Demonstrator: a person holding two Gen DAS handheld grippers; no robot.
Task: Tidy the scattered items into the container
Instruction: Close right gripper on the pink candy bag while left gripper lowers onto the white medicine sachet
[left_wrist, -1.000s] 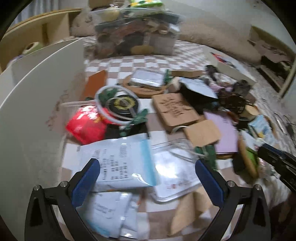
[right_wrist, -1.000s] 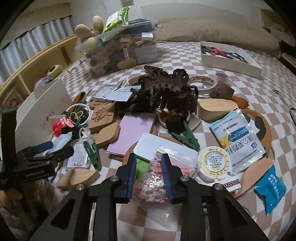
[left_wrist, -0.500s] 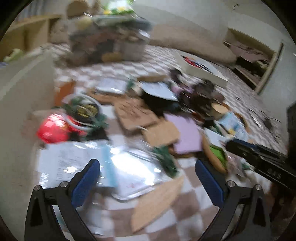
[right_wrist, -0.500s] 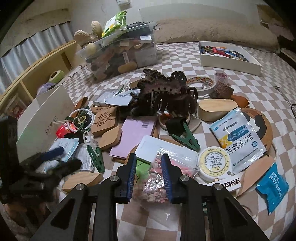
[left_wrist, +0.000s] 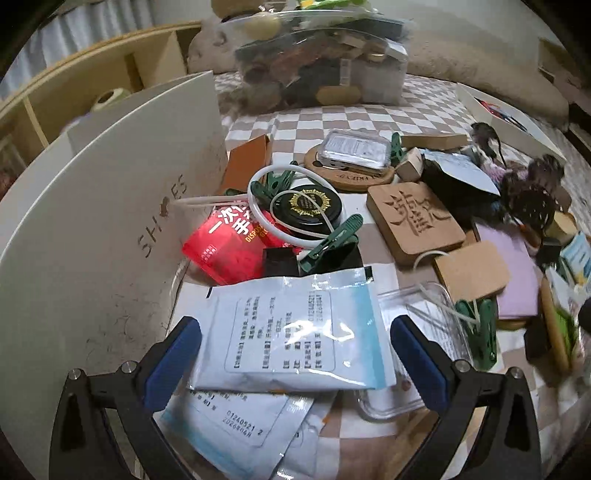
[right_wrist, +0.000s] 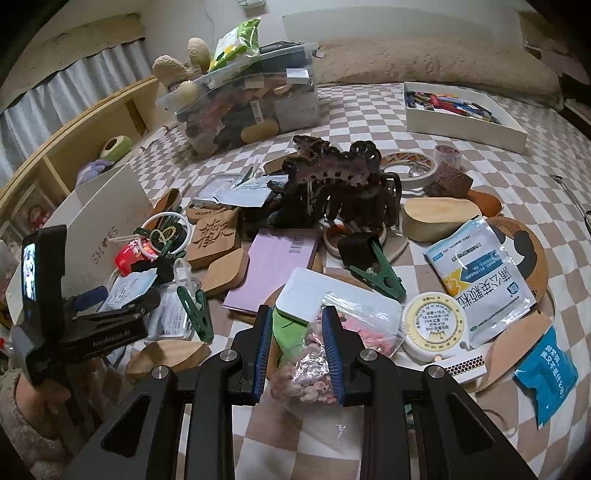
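My right gripper (right_wrist: 297, 349) is shut on a clear bag of pink and white candies (right_wrist: 306, 369) and holds it just above the checkered cloth. My left gripper (left_wrist: 295, 354) is open, low over a white and blue sachet (left_wrist: 295, 328) that lies between its fingers; it shows in the right wrist view (right_wrist: 110, 301) at the left. A white shoe box (left_wrist: 92, 258) stands right beside it. A clear container (right_wrist: 251, 107) heaped with items stands at the back. Many items lie scattered between.
Near the left gripper lie a red packet (left_wrist: 225, 243), a black tin (left_wrist: 306, 210), green pegs (left_wrist: 332, 240) and wooden blocks (left_wrist: 413, 221). A big dark hair claw (right_wrist: 340, 184), a purple pad (right_wrist: 273, 269), a round dial (right_wrist: 436, 325) and a white tray (right_wrist: 465, 110) lie ahead.
The left gripper swung right and blurred, then came back left beside the shoe box over the sachet. The right gripper stays shut on the candy bag, almost still.
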